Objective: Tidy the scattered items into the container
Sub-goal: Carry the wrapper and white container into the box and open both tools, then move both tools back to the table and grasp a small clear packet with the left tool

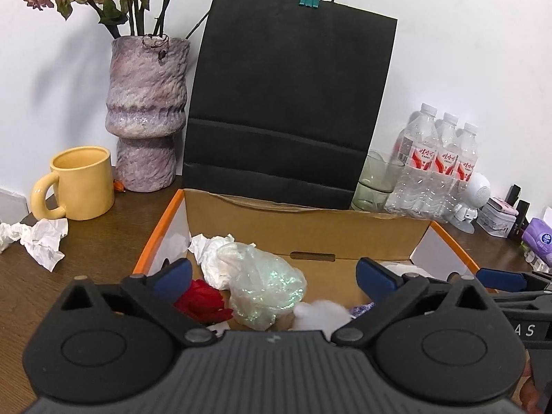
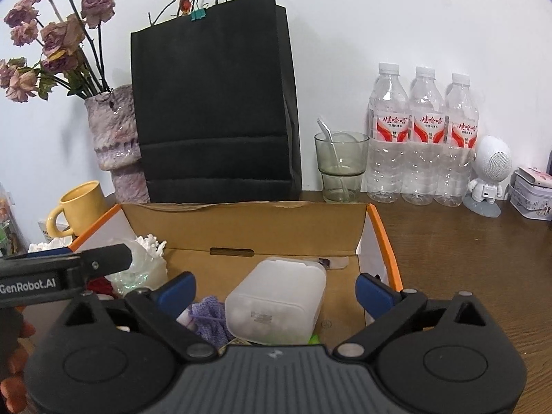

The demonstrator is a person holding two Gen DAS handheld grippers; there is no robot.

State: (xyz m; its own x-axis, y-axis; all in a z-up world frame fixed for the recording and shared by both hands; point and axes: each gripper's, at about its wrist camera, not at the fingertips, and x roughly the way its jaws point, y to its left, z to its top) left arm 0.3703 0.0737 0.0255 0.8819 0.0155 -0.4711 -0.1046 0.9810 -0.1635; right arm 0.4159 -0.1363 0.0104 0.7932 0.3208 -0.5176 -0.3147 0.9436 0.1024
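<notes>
An open cardboard box (image 1: 310, 231) with orange edges sits on the wooden table; it also shows in the right wrist view (image 2: 241, 227). Inside lie a crumpled iridescent plastic wrap (image 1: 265, 286), a red fabric flower (image 1: 203, 300), white tissue (image 1: 214, 255) and white cotton (image 1: 317, 314). In the right wrist view a frosted plastic tub (image 2: 276, 300) and a purple cloth (image 2: 210, 317) lie in the box. My left gripper (image 1: 272, 276) is open and empty above the box. My right gripper (image 2: 276, 288) is open and empty over the tub. Crumpled white paper (image 1: 41, 238) lies on the table left of the box.
Behind the box stand a black paper bag (image 1: 286, 103), a purple vase (image 1: 145, 110) with dried roses, a yellow mug (image 1: 79, 183), a glass cup (image 2: 339, 165), three water bottles (image 2: 424, 138), a white robot speaker (image 2: 488, 176) and a tin (image 2: 533, 193).
</notes>
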